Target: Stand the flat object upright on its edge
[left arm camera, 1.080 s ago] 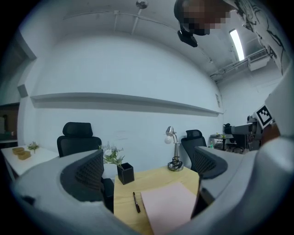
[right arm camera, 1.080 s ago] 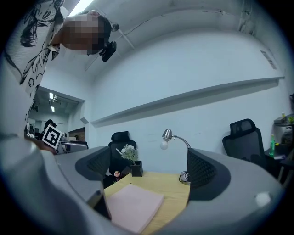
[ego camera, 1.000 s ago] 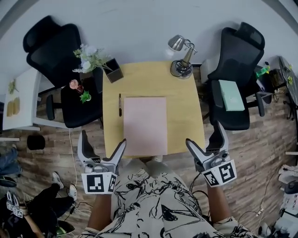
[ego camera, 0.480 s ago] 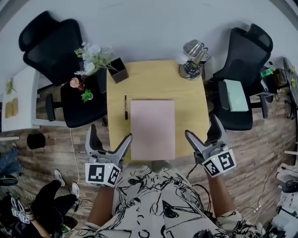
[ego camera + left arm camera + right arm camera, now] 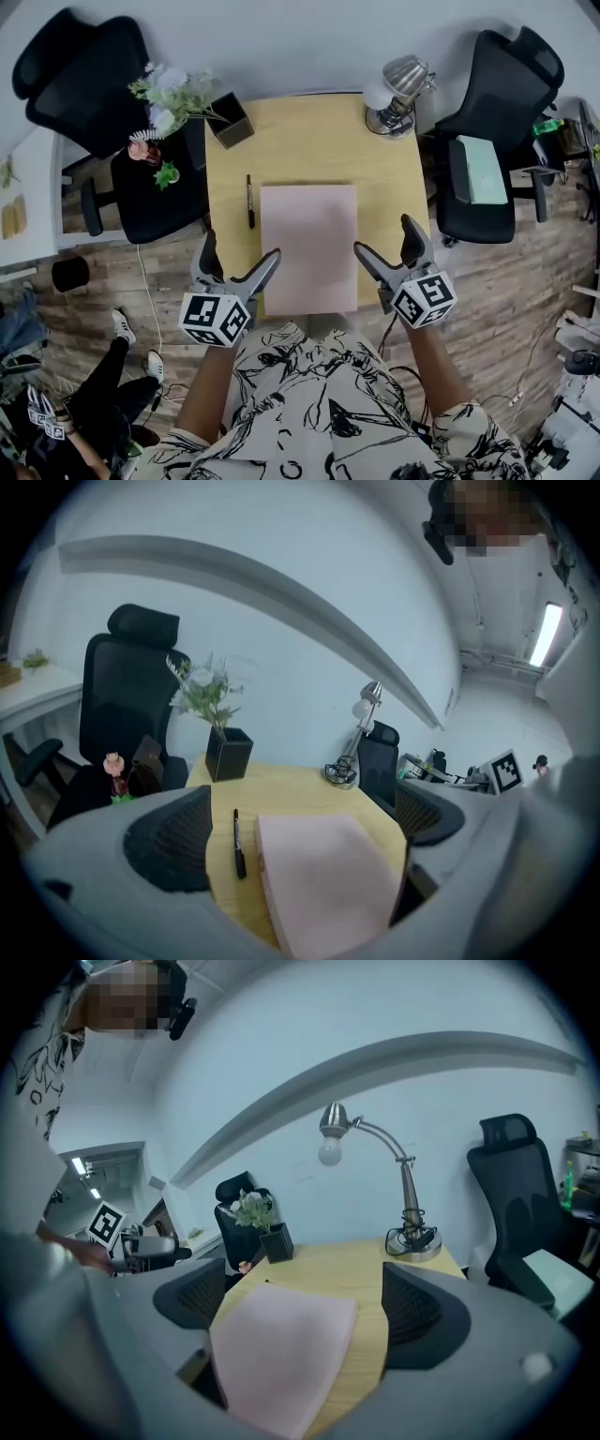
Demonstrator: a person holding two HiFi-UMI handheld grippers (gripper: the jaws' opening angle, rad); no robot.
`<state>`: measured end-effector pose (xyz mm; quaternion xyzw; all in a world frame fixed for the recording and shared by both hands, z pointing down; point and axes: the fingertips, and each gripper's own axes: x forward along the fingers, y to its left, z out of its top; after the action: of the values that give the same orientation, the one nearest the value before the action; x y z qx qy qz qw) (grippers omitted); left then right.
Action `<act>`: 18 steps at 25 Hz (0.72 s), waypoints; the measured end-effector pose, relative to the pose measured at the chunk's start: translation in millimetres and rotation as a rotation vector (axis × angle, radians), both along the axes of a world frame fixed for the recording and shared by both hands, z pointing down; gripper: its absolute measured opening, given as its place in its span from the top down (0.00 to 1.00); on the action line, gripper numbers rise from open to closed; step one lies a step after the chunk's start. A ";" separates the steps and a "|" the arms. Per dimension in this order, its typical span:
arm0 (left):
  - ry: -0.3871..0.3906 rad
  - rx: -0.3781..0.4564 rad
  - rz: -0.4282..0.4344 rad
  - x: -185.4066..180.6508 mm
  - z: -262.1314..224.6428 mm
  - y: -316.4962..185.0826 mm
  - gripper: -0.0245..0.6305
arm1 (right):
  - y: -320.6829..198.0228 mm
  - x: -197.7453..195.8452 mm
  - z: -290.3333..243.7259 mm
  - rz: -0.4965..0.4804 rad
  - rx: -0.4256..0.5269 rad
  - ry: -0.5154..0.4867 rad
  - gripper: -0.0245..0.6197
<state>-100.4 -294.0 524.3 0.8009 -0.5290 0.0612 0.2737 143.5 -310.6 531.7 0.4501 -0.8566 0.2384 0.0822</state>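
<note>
A flat pink pad (image 5: pixel 308 246) lies face down-flat on the small yellow table (image 5: pixel 319 155), reaching its near edge; it also shows as the pink pad (image 5: pixel 323 883) and the pink pad (image 5: pixel 281 1349). My left gripper (image 5: pixel 236 267) hovers open at the pad's near left corner, holding nothing. At the near right corner my right gripper (image 5: pixel 384 248) is open too, its jaws spread wide and empty. Neither gripper touches the pad.
A black pen (image 5: pixel 249 202) lies left of the pad. A black pot with flowers (image 5: pixel 228 120) and a desk lamp (image 5: pixel 396 94) stand at the table's far corners. Black office chairs (image 5: pixel 497 122) flank the table; another chair (image 5: pixel 94 84) is at left.
Both grippers moved forward and inward toward the pad's near corners. The head view shifted, so the table sits closer.
</note>
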 end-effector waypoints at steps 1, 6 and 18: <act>0.009 -0.026 0.006 2.7 11.2 -2.0 0.05 | -0.8 -2.8 10.5 -0.006 -0.021 0.002 0.16; 0.028 -0.162 0.069 18.4 66.2 -2.8 0.05 | -2.8 -14.1 63.4 -0.014 -0.146 -0.014 0.16; 0.134 -0.449 0.160 41.2 152.6 6.4 0.06 | -0.3 -19.8 145.8 0.020 -0.404 -0.041 0.21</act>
<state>-59.2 -287.5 676.9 0.7618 -0.4175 0.1454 0.4735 123.7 -310.9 677.5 0.4278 -0.7884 0.4156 0.1509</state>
